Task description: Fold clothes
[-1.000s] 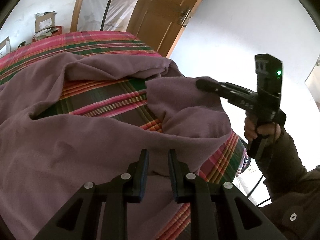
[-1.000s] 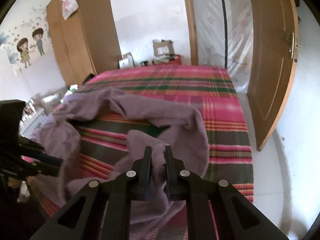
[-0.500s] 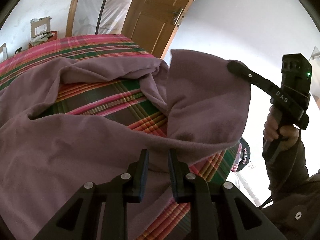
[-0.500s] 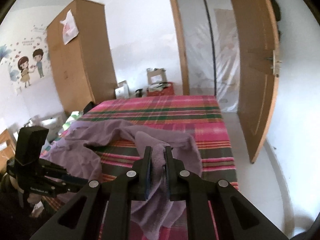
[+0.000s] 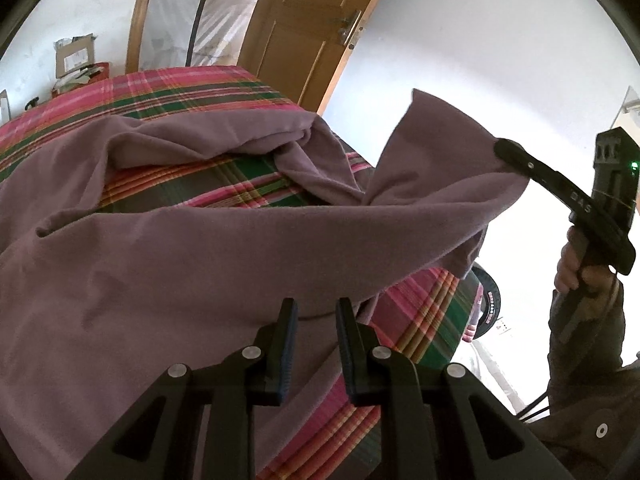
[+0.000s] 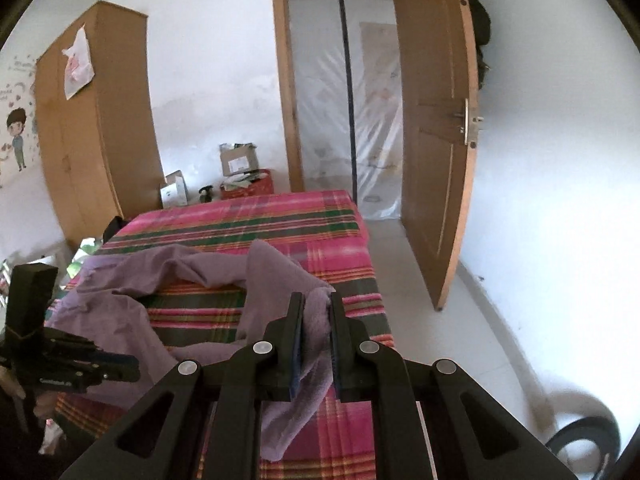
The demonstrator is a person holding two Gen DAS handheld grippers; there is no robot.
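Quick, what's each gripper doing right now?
Left gripper: closed on the purple cloth.
Right gripper: closed on the same cloth, lifting its edge.

A bed with a pink, green and brown plaid cover (image 6: 256, 224) fills the middle of the room. Beyond its far edge stand a red box (image 6: 256, 186) with an opened cardboard box (image 6: 239, 159) above it, and a small white carton (image 6: 175, 191) near the far left corner. A tall wooden wardrobe (image 6: 94, 120) stands against the left wall, a white bag (image 6: 78, 65) hanging on it. Cartoon stickers (image 6: 16, 132) mark the wall beside it. A wooden door (image 6: 436, 128) stands open beside a doorway covered with clear plastic sheeting (image 6: 348, 92). A dark round object (image 5: 489, 300) sits on the floor past the bed's near right corner.
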